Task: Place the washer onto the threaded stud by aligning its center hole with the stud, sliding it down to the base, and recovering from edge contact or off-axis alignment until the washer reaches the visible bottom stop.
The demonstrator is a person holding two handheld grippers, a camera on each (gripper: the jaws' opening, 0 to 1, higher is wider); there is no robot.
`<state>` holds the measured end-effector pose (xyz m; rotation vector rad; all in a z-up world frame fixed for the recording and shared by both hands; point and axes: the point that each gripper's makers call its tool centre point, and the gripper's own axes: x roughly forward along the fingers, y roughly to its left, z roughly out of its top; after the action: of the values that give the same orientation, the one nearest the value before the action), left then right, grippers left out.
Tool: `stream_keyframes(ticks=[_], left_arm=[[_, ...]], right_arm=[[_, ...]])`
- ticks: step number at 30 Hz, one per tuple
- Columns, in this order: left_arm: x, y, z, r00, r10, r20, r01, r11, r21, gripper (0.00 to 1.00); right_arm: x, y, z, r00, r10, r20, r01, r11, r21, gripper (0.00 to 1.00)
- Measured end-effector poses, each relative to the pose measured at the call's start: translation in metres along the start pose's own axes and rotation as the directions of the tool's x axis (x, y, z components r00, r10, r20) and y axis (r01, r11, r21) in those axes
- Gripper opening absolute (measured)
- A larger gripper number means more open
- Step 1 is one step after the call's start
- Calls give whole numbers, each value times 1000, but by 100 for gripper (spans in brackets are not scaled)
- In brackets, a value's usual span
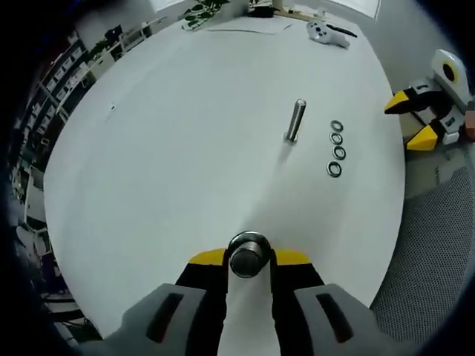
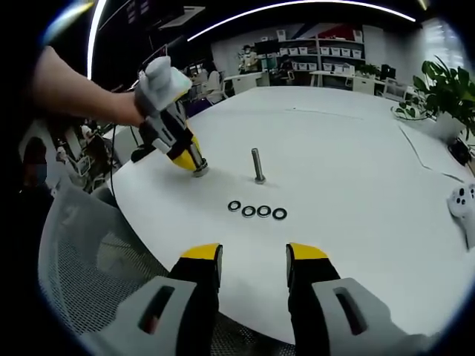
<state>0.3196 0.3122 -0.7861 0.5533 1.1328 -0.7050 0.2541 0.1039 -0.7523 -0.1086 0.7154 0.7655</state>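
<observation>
Left gripper (image 1: 249, 261): your jaws are clamped on a metal cylinder (image 1: 248, 256), low over the table (image 1: 163, 148).
Right gripper (image 2: 254, 258): your jaws stand apart, holding nothing, at the table's near edge.
Stud (image 2: 257, 165): upright, mid-table.
Washers (image 2: 257, 211): four in a row, flat, near the stud, between it and your right gripper.
Controller (image 2: 464, 202): far right.

White round table (image 2: 356, 148); potted plant (image 2: 449, 89); white controller (image 2: 464, 204); shelves (image 2: 326, 55); mesh chair (image 2: 82, 252).
</observation>
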Motion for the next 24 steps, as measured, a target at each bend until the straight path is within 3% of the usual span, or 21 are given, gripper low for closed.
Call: stream_keyframes(ticks=[7,15,24], left_arm=[[1,0,1,999,-10,36,10,1000,-21,21],[-8,3,0,994,32,109,-24,997,-70,25],[-31,7,-1,966,122,228,-82,980,-180,30]], right_arm=[[0,0,0,1000,1,-1,-1,1000,-1,37],[0,0,0,1000,0,-2,0,1000,1,37],[1,1,-2,1000,8,-10,-8,1000,-4,36]])
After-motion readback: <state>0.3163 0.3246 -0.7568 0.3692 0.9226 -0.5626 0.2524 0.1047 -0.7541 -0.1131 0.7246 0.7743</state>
